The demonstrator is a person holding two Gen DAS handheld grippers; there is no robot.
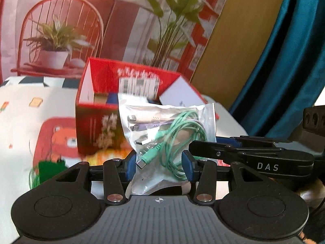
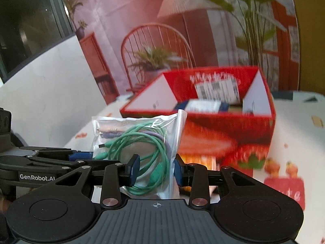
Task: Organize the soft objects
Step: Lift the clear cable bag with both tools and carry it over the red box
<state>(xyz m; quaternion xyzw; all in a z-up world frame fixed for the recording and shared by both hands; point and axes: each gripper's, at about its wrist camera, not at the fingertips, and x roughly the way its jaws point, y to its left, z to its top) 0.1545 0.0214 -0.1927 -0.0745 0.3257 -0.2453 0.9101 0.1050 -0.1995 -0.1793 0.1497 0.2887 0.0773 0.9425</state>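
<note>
A clear zip bag of cables (image 1: pixel 162 134), with green, purple and white leads inside, hangs upright above the table. My left gripper (image 1: pixel 158 166) is shut on its lower part, the blue pads pressing both sides. In the right wrist view the same bag (image 2: pixel 138 142) sits between the blue pads of my right gripper (image 2: pixel 156 170), which is also shut on it. Each gripper shows in the other's view: the right gripper (image 1: pixel 203 145) reaches in from the right and the left gripper (image 2: pixel 97 157) from the left, both at the bag's side.
An open red box (image 1: pixel 97 109) (image 2: pixel 227 130) stands just behind the bag with flat packets inside. A white printed tablecloth (image 1: pixel 24 109) covers the table. A printed backdrop (image 1: pixel 81 20) stands behind, and a teal curtain (image 1: pixel 294 61) hangs at the right.
</note>
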